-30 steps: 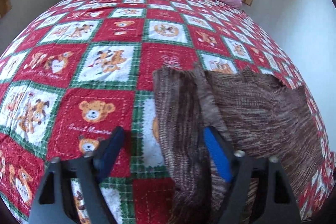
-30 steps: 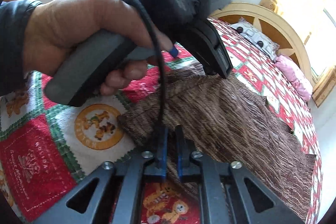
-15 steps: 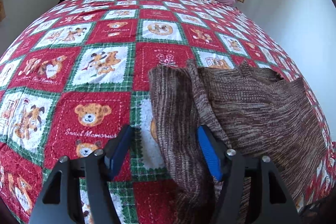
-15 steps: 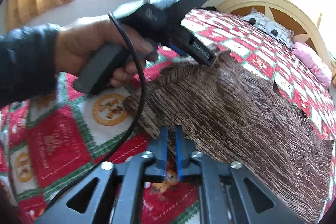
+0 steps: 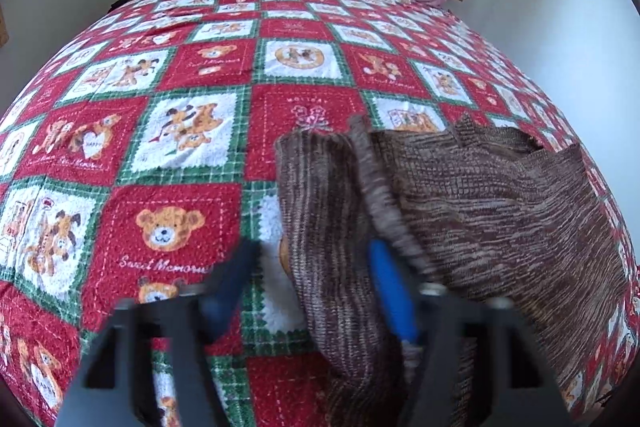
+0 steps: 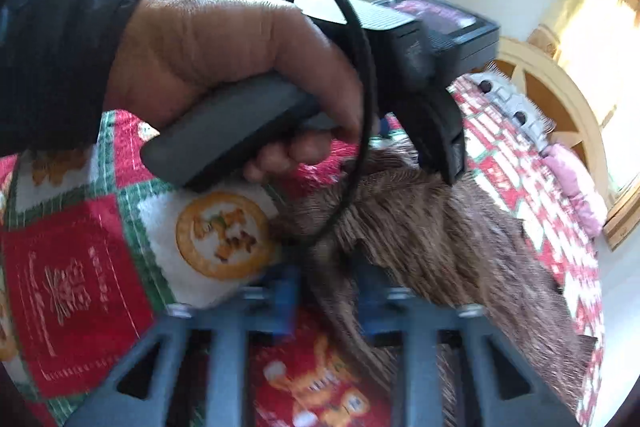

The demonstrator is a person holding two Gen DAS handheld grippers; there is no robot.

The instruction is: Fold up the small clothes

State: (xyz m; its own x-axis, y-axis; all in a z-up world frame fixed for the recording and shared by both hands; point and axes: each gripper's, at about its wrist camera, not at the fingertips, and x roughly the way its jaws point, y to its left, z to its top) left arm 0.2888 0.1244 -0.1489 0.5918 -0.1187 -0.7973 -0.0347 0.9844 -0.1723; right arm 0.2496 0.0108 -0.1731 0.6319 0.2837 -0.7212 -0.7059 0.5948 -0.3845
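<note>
Both grippers, left gripper (image 5: 316,287) and right gripper (image 6: 326,301), are gaping open astride a brown sweater (image 5: 500,203) lying on a quilted bed (image 5: 192,131), gripping nothing.

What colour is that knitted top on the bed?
Streaky brown and tan knit top, clearest in the left wrist view.

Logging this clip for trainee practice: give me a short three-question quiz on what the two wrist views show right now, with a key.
1. True or false: the left gripper has its jaws shut tight.
2. What lies between its jaws? A) a pink pillow B) a strip of the brown knit garment C) a folded towel
3. Fill in: the garment rests on a red, green and white bed cover printed with teddy ____.

Key: 1 false; 2 B; 3 bears.
</note>
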